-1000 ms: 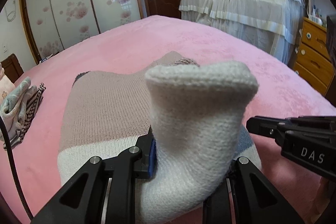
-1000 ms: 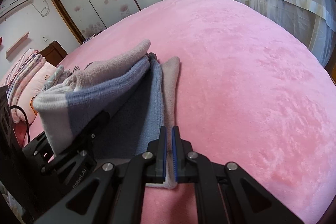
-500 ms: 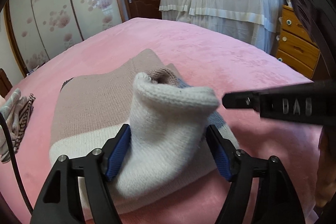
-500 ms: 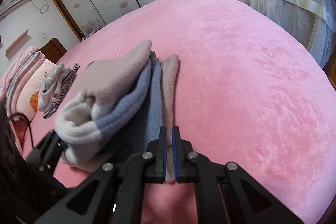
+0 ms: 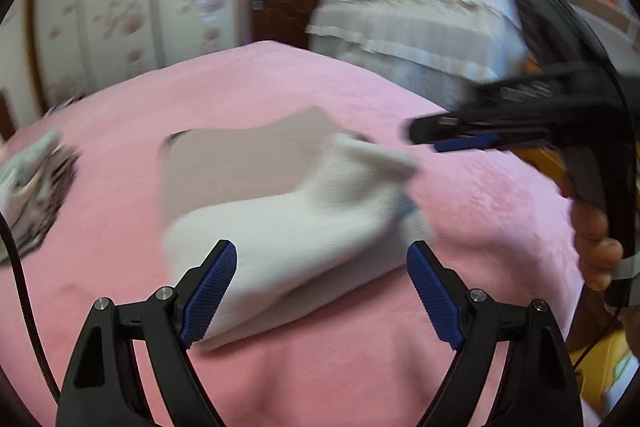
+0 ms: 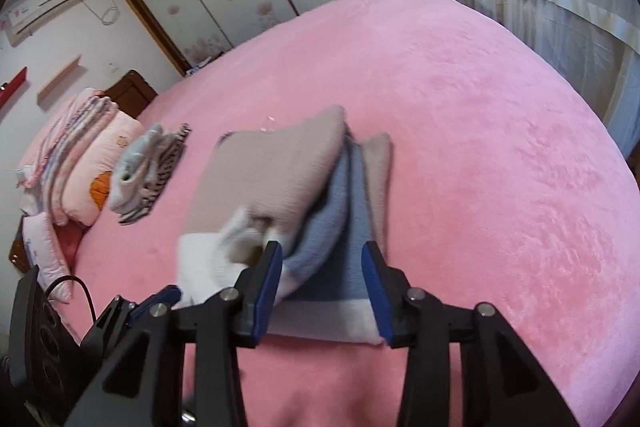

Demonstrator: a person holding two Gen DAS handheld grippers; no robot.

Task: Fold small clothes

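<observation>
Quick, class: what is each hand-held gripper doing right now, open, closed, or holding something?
Left hand-held gripper: open, just widened, holding nothing; sweater lies beyond it.
Right hand-held gripper: open, just released the sweater.

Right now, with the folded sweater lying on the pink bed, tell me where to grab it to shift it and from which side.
Take the folded sweater by its near white-banded end, coming in from the front, low along the pink bed. There the layers stack into a thick edge facing the open right gripper, so one bite probably catches them all. The loose white cuff on top would likely unfold if lifted alone.
</observation>
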